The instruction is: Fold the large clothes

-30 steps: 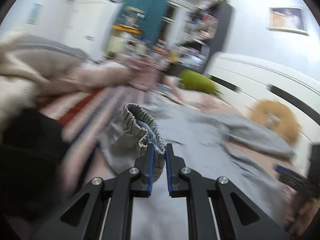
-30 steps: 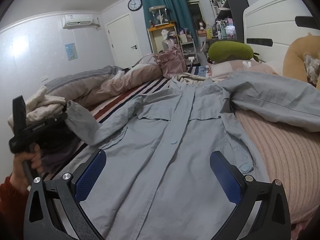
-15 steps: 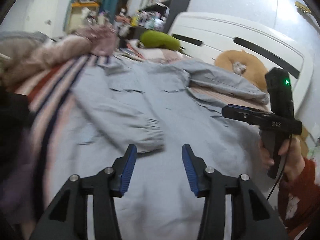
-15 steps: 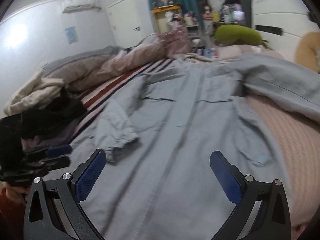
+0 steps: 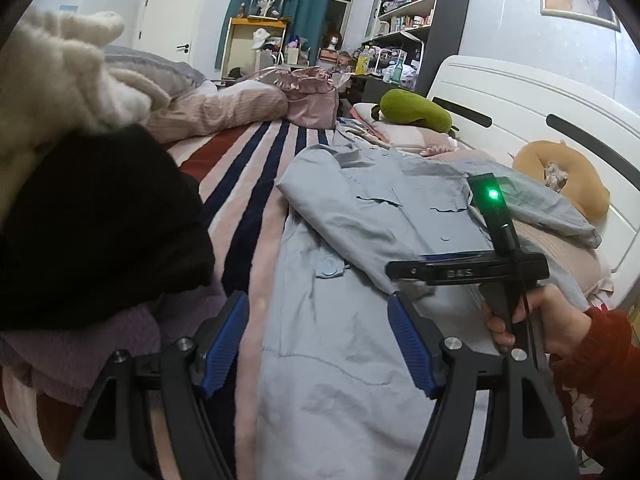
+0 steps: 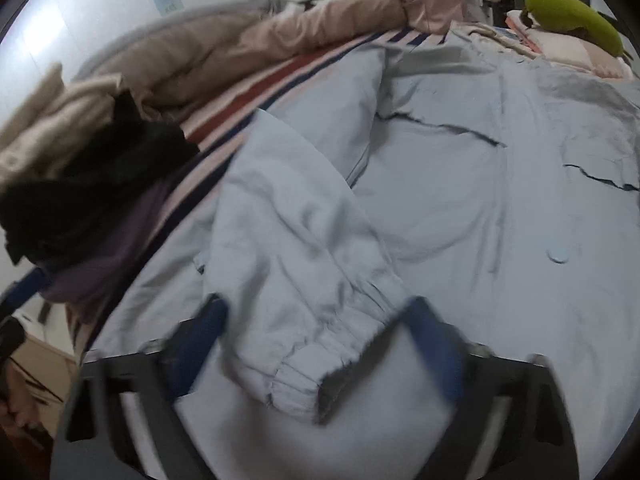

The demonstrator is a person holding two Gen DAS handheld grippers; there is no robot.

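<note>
A large light blue-grey jacket [image 5: 352,320] lies front-up on the striped bed. Its left sleeve [image 5: 340,216] is folded across the body, with the gathered cuff [image 6: 320,360] near the middle. My left gripper [image 5: 318,344] is open and empty above the jacket's lower left part. My right gripper [image 6: 316,340] is open, low over the jacket, with the cuff between its blurred fingers but not pinched. The right gripper also shows in the left wrist view [image 5: 404,269], held by a hand in a red sleeve. The jacket's other sleeve [image 5: 540,208] stretches right toward the headboard.
A pile of black, purple and cream clothes [image 5: 92,216] sits at the jacket's left. A pink-grey duvet [image 5: 216,112] and a pink bag [image 5: 312,96] lie farther back. A green cushion [image 5: 416,112], an orange cushion [image 5: 560,176] and a white headboard [image 5: 520,108] stand at right.
The left gripper let go of the cuff, laid the sleeve across the jacket and opened wide. The right gripper moved down and forward onto the cuff.
</note>
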